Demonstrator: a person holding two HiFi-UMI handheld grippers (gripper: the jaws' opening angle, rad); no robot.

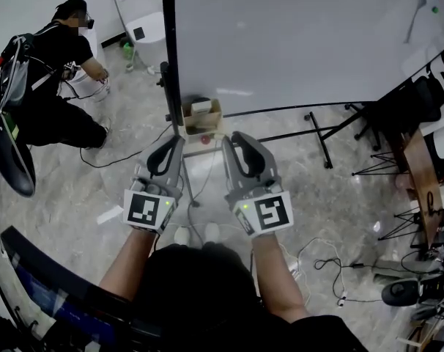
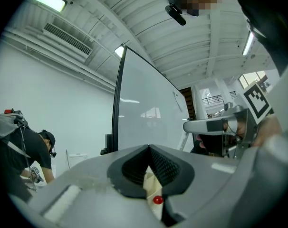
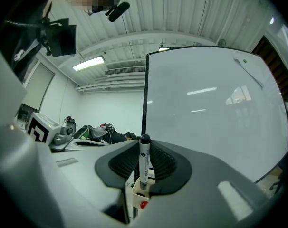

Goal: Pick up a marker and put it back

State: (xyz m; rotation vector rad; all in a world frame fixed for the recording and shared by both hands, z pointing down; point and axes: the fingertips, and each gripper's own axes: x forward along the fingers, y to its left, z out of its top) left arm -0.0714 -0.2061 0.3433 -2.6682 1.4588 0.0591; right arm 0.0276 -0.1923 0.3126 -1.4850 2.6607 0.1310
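Note:
A black-capped marker with a white barrel stands upright between the pads of my right gripper, which is shut on it. Its lower end is at a small pale holder box with a red dot on its front. In the head view the same box hangs at the whiteboard's bottom left corner, just beyond both grippers' tips. The marker is hidden in that view. My left gripper is beside the right gripper. The left gripper is shut with nothing in it, and the box shows below its tips.
The whiteboard on a black wheeled stand fills the space ahead. A person crouches on the floor at the left. Cables lie on the floor to the right, near a cluttered table.

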